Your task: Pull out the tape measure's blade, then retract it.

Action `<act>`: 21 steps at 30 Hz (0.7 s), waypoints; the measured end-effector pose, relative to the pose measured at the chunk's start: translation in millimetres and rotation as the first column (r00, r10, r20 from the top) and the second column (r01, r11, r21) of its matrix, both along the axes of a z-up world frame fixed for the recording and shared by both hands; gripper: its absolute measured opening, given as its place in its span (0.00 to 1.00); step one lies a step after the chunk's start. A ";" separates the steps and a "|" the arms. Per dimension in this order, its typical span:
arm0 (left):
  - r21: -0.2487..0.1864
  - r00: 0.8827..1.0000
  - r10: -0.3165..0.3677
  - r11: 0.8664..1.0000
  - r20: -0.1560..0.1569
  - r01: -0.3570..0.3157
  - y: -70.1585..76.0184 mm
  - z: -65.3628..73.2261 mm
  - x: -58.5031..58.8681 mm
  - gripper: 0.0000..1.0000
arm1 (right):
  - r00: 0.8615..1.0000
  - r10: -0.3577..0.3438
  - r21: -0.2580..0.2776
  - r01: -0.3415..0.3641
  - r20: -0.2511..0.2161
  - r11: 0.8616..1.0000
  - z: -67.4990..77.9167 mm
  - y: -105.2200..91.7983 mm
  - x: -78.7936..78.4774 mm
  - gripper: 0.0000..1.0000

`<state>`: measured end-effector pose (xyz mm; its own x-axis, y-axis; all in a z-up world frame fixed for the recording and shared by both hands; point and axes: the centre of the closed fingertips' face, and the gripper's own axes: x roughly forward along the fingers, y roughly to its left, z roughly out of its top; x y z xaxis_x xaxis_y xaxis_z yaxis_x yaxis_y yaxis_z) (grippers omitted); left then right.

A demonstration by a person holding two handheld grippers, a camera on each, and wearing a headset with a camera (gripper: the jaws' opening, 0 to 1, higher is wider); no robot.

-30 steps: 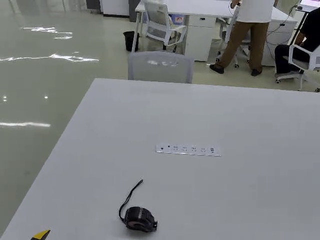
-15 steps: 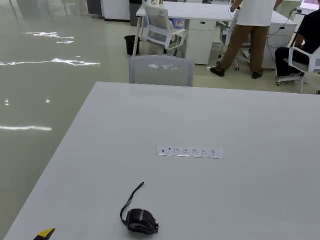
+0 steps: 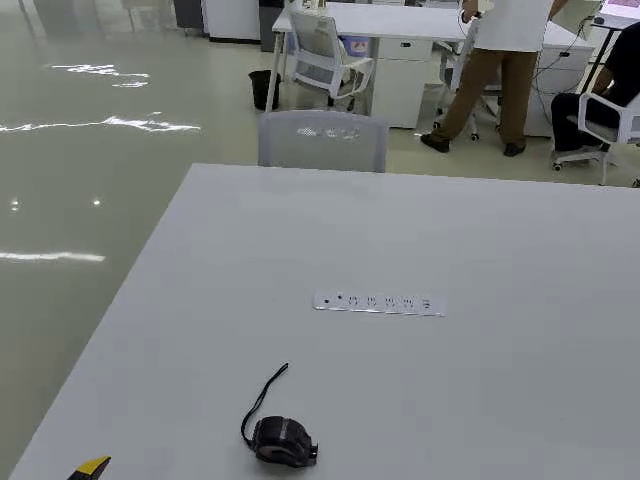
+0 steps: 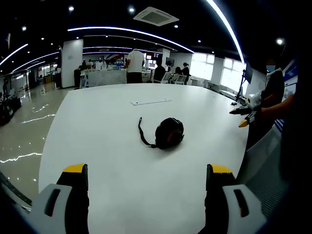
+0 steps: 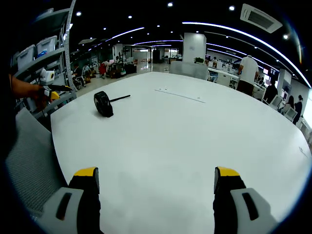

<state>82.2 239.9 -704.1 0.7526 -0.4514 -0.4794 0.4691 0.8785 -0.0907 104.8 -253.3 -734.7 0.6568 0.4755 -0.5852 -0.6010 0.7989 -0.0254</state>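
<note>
A black tape measure (image 3: 283,441) lies on the white table (image 3: 500,230) near its front left, its black wrist strap (image 3: 263,394) trailing away from me. No blade is pulled out. My left gripper (image 4: 147,170) is open, and the tape measure (image 4: 169,132) sits ahead of its jaws, a little to the right, well apart from them. One yellow fingertip (image 3: 90,467) of that gripper pokes in at the table's near left corner. My right gripper (image 5: 158,171) is also open and holds nothing, with the tape measure (image 5: 103,104) far off to its left.
A flush white socket strip (image 3: 378,303) is set into the table's middle. A grey chair (image 3: 322,140) stands at the far edge. Beyond it are other desks, chairs and people. Shelving (image 5: 41,53) stands left of the right gripper view.
</note>
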 end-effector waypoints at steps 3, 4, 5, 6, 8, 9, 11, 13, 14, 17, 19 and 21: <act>-0.005 1.000 0.002 1.000 -0.002 -0.002 1.2 -0.9 -0.4 0.99 | 1.000 0.008 0.002 -0.008 0.008 1.000 4.8 5.7 -2.3 1.00; -0.005 1.000 0.003 1.000 -0.003 -0.003 1.8 -0.5 -0.2 0.99 | 1.000 0.010 -0.003 -0.010 0.009 1.000 5.3 6.1 -2.6 1.00; -0.006 1.000 0.003 1.000 -0.003 -0.003 2.5 -0.9 -0.3 0.99 | 1.000 0.009 -0.006 -0.009 0.009 1.000 5.4 5.7 -2.5 1.00; -0.006 1.000 0.003 1.000 -0.002 -0.003 3.3 -1.3 -0.3 0.99 | 1.000 0.006 -0.004 -0.006 0.006 1.000 5.2 4.9 -2.1 1.00; -0.006 1.000 0.002 1.000 -0.001 -0.002 5.1 -2.4 -0.2 0.99 | 1.000 0.004 -0.003 -0.004 0.005 1.000 4.9 3.8 -1.6 1.00; -0.007 1.000 0.003 1.000 -0.001 -0.003 6.3 -3.2 0.1 0.99 | 1.000 0.003 -0.004 -0.003 0.005 1.000 3.4 2.0 -0.9 1.00; -0.011 1.000 0.002 1.000 0.001 -0.002 7.2 -3.8 0.7 0.99 | 1.000 0.005 -0.004 -0.005 0.004 1.000 2.1 0.4 -0.6 1.00; -0.010 1.000 0.003 1.000 0.001 -0.003 6.8 -3.9 1.5 0.99 | 1.000 0.004 -0.002 -0.004 0.005 1.000 3.4 1.1 -1.3 1.00; -0.011 1.000 0.006 1.000 0.003 -0.006 7.4 -3.5 1.6 0.99 | 1.000 0.004 0.008 -0.004 0.006 1.000 4.0 1.8 -1.7 1.00; -0.013 1.000 0.006 1.000 0.005 -0.006 4.7 0.0 0.9 0.99 | 1.000 0.004 0.010 -0.004 0.001 1.000 2.4 1.9 -2.8 1.00; -0.011 1.000 0.003 1.000 0.003 -0.003 5.4 -0.7 0.5 0.99 | 1.000 0.005 0.004 -0.005 -0.003 1.000 2.5 3.3 -4.3 1.00; -0.012 1.000 0.003 1.000 0.001 -0.003 9.2 -3.4 0.5 0.99 | 1.000 0.004 0.005 -0.004 -0.003 1.000 4.0 4.7 -4.8 1.00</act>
